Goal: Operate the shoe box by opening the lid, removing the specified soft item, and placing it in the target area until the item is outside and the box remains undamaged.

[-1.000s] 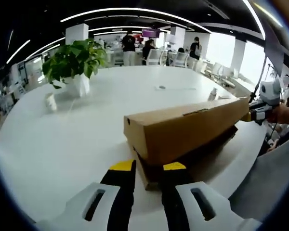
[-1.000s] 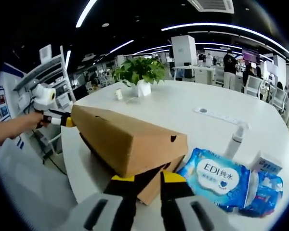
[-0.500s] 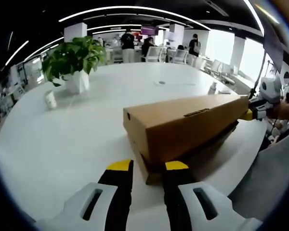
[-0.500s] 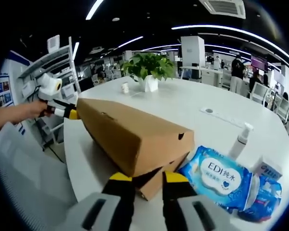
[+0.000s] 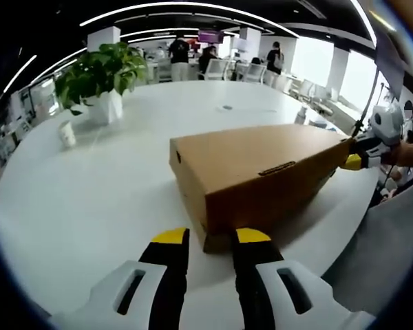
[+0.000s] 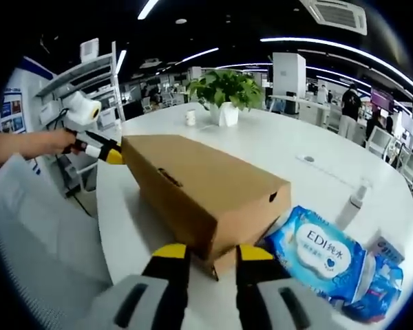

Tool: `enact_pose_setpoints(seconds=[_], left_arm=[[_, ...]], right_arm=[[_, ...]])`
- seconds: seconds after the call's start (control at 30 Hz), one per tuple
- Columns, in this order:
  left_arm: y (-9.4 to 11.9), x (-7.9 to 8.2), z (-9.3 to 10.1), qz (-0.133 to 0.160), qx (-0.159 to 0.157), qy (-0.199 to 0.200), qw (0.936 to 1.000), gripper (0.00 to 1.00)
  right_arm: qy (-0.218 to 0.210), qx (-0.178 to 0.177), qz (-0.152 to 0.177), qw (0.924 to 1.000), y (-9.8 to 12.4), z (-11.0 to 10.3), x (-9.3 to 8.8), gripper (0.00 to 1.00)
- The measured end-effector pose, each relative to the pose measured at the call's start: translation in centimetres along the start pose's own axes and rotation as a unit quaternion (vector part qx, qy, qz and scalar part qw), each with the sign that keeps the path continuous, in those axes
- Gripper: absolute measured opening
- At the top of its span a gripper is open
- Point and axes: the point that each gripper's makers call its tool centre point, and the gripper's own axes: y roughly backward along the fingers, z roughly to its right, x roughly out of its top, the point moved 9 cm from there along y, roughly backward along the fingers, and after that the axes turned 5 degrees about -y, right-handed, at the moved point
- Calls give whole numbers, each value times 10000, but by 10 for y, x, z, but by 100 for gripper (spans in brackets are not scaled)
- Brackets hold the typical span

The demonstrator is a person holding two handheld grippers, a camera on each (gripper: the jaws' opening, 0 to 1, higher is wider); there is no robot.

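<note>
One brown shoe box (image 5: 255, 172) lies on the white table (image 5: 89, 192), lid down, contents hidden. The left gripper (image 5: 210, 237) and the right gripper (image 6: 213, 252) meet it at opposite ends, jaws apart on either side of the box's bottom corner. Beside the box lie two wipe packs (image 6: 320, 251) and one spray bottle (image 6: 351, 206)

"EDI" with Chinese characters and a small heart, on blue wipes pack (image 6: 321, 249), lower right of the right gripper view
</note>
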Motion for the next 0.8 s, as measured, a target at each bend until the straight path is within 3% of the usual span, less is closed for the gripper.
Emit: enact_pose_setpoints(seconds=[0.8], left_arm=[[-5, -8, 11, -136, -106, -13, 9999, 24]], right_arm=[[-151, -58, -237, 9996, -9, -1, -12, 25]])
